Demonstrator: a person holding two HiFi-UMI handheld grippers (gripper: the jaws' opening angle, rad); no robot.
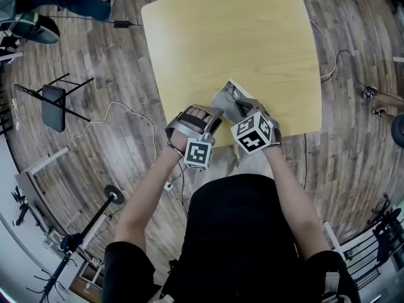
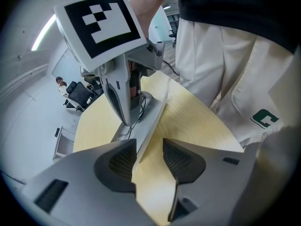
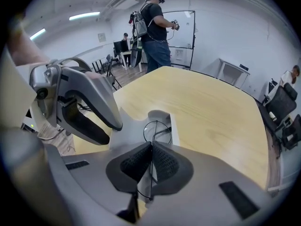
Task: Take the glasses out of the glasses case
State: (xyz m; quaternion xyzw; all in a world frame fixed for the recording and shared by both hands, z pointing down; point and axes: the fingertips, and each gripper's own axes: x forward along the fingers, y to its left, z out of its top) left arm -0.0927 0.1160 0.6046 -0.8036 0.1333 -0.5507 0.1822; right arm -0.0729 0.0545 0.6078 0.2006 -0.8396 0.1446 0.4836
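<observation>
An open grey glasses case (image 1: 222, 97) lies near the front edge of the pale wooden table (image 1: 240, 36). Thin wire-rimmed glasses (image 3: 157, 130) sit in it, one round lens showing over the grey lining (image 3: 127, 135). My right gripper (image 3: 151, 161) is shut on the glasses' thin frame, pads together on the wire. My left gripper (image 2: 146, 161) stands open at the case's raised lid (image 2: 150, 121); the lid's edge lies against one pad, and the other pad is apart from it. In the head view, both grippers (image 1: 214, 115) (image 1: 243, 109) meet over the case.
A folded black chair (image 1: 53, 106), a stand (image 1: 95, 223) and cables (image 1: 126, 109) are on the wooden floor to the left. A person (image 3: 153, 32) stands beyond the table's far side. The wearer's trousers (image 2: 225, 79) are close to the table's front edge.
</observation>
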